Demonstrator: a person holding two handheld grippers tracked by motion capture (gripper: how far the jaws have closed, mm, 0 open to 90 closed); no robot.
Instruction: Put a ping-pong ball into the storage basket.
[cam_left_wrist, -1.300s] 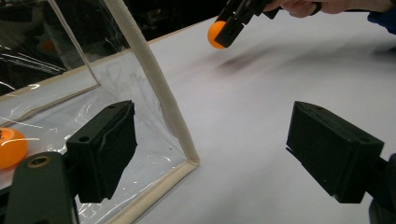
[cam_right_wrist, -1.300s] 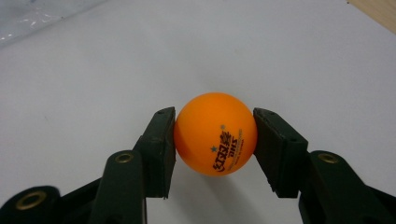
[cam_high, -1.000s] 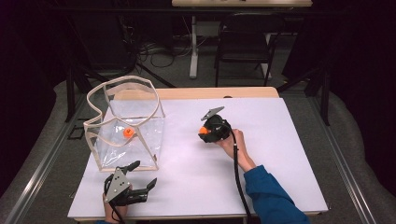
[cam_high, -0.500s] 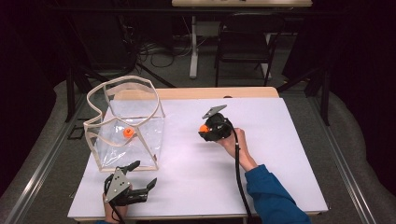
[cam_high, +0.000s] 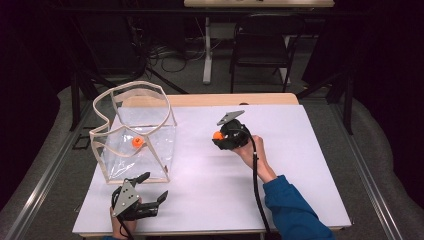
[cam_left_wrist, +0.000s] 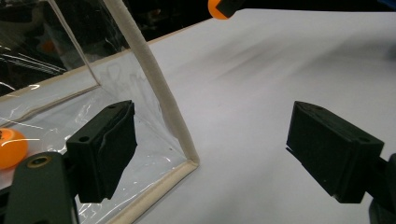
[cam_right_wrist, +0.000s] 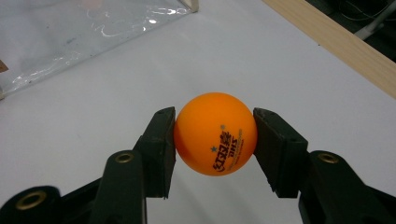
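One ball (cam_right_wrist: 215, 139) is sitting clamped in the right gripper (cam_high: 220, 136) mid-table; the bag (cam_high: 134, 131) is lying to its left, toward the table's left edge, nearer the wide-open, empty left gripper (cam_high: 156, 199).

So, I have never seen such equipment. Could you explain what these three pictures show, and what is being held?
A person sits at a white table with a hand-held two-jaw gripper in each hand. One picture comes from a camera above; the others from cameras riding on each gripper. The right gripper is shut on an orange ball. The left gripper rests open beside a clear bag, which holds a second orange ball.
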